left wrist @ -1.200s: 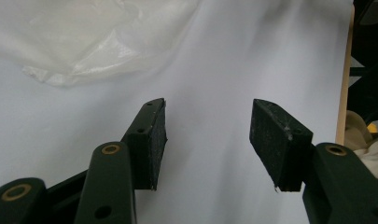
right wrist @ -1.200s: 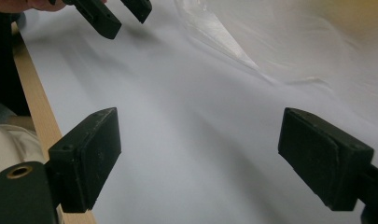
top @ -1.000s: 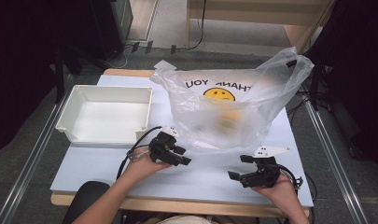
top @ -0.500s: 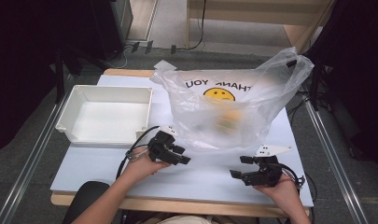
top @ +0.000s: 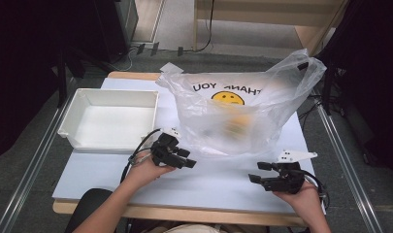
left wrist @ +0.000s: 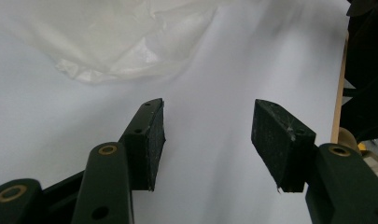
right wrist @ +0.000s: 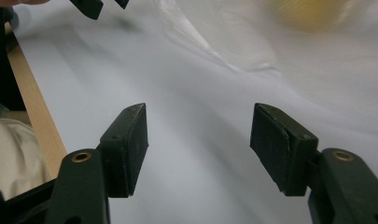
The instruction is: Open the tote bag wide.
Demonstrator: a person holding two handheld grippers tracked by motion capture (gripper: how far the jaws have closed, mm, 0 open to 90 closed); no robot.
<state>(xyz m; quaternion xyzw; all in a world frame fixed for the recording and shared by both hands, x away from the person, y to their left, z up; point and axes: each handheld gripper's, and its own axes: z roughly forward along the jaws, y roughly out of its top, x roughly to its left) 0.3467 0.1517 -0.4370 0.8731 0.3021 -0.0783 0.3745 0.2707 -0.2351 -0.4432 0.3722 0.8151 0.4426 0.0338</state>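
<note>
Approach step: plastic bag [top: 242, 114] sits mid-worktop [top: 218, 182], right of the white tray [top: 109, 121]. Left hand-held gripper [top: 188, 160] wide, empty; right hand-held gripper [top: 258, 172] wide, just narrowing, empty. Next: reach bag's near edge.

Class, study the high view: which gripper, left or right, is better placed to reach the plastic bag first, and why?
Left. The left gripper sits right beside the plastic bag, jaws open and empty. The right gripper rests farther back, near the table front edge.

An empty white bin [top: 109, 121] sits on the table's [top: 223, 179] left.
</note>
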